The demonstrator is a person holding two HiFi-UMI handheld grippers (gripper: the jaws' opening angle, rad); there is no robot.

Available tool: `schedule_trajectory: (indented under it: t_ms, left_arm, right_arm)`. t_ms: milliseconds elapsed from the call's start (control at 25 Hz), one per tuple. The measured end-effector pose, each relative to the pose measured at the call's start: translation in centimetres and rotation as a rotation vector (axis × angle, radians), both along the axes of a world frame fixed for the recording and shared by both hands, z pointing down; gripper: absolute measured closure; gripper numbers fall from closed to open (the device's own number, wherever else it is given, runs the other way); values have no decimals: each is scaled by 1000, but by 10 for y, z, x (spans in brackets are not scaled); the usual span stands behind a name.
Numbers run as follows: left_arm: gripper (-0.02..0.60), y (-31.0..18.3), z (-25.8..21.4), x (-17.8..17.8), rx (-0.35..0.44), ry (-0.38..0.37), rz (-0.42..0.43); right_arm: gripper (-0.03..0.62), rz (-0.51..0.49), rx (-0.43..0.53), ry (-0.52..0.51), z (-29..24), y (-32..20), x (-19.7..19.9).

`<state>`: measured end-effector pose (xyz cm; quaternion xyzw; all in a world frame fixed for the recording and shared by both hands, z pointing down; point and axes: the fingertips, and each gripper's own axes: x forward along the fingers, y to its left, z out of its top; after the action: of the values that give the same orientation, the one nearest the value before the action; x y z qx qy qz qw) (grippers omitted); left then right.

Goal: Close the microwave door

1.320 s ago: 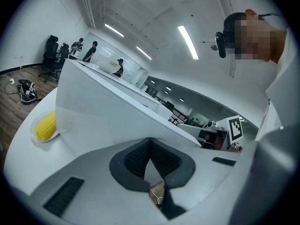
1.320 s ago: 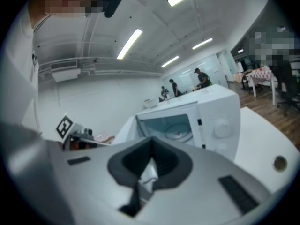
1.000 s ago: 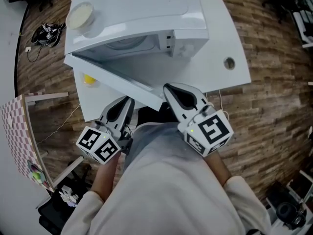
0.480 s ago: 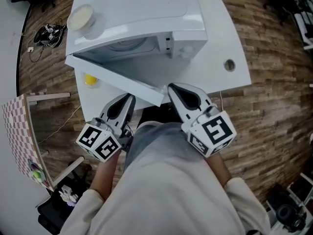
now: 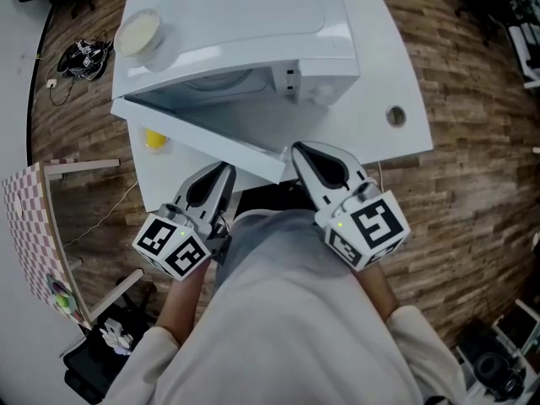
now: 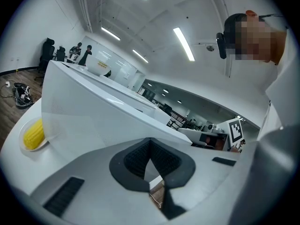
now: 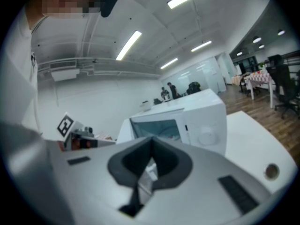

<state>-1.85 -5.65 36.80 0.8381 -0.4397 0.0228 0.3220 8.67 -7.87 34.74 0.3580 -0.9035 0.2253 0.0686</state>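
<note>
Where each gripper's own view looks along its jaws, they are seen pressed together with nothing between them. The left hand-held gripper [image 5: 225, 170] and right hand-held gripper [image 5: 296, 149] are held just beside the free edge of the open microwave door [image 5: 211, 133]; contact cannot be made out. The microwave [image 5: 253, 24] is set on the white tabletop [image 5: 380, 74]. A yellow item [image 5: 154, 137] is partly hidden by the door.

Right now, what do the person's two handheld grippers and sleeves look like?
The left gripper and right gripper have pale grey tapered shells with black teardrop-shaped pad recesses. Each ends in a white cube with black square markers: the left cube and the right cube. A small green light shows by the right one. No cables are visible. The sleeves are cream.
</note>
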Motion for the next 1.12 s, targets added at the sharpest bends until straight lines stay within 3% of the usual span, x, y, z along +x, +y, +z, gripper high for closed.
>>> schedule_trajectory:
  t_ms: [1120]
  left_arm:
    - [565, -27, 1, 15, 4, 12, 26]
  right_arm:
    - [572, 41, -18, 7, 6, -17, 19]
